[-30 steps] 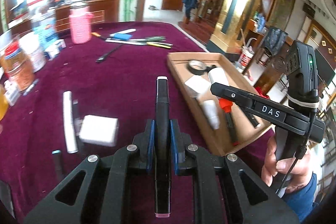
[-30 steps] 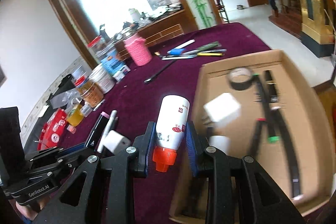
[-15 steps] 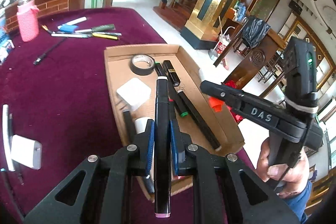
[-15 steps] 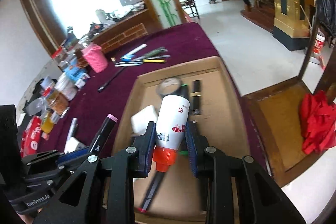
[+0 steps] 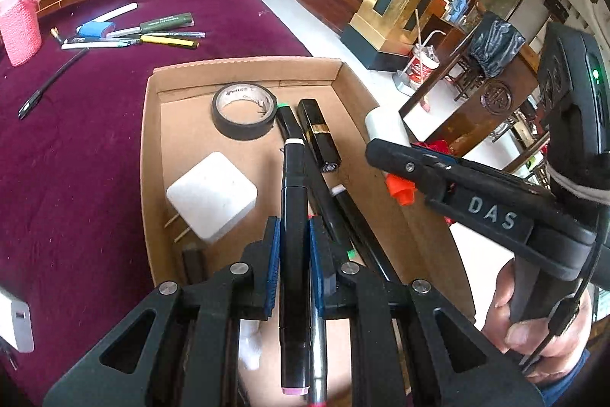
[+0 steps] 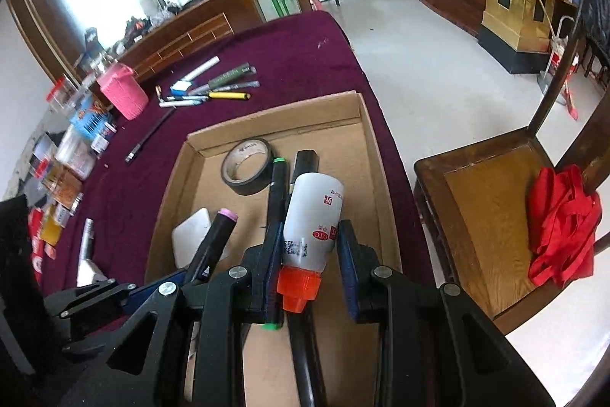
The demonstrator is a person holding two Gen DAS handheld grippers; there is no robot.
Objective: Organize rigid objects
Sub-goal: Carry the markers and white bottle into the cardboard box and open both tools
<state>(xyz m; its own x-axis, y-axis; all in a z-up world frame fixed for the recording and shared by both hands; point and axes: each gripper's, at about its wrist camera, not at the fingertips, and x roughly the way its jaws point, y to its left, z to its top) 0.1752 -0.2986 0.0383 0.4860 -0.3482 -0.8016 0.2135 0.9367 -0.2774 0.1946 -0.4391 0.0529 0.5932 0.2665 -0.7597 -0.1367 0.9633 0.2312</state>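
Your bench [image 5: 95, 147], draped in maroon cloth, carries the cardboard tray [image 5: 149, 155] at its edge. In the tray lie a white charger block [image 5: 210, 195], a roll of black tape [image 5: 244, 117] and several dark pens. Your left gripper [image 5: 294, 246] is clenched on a black marker [image 5: 292, 216] with a pink end cap, held over the tray. Your right gripper [image 6: 309, 262] grasps a white bottle [image 6: 313, 220] with an orange cap, also above the tray.
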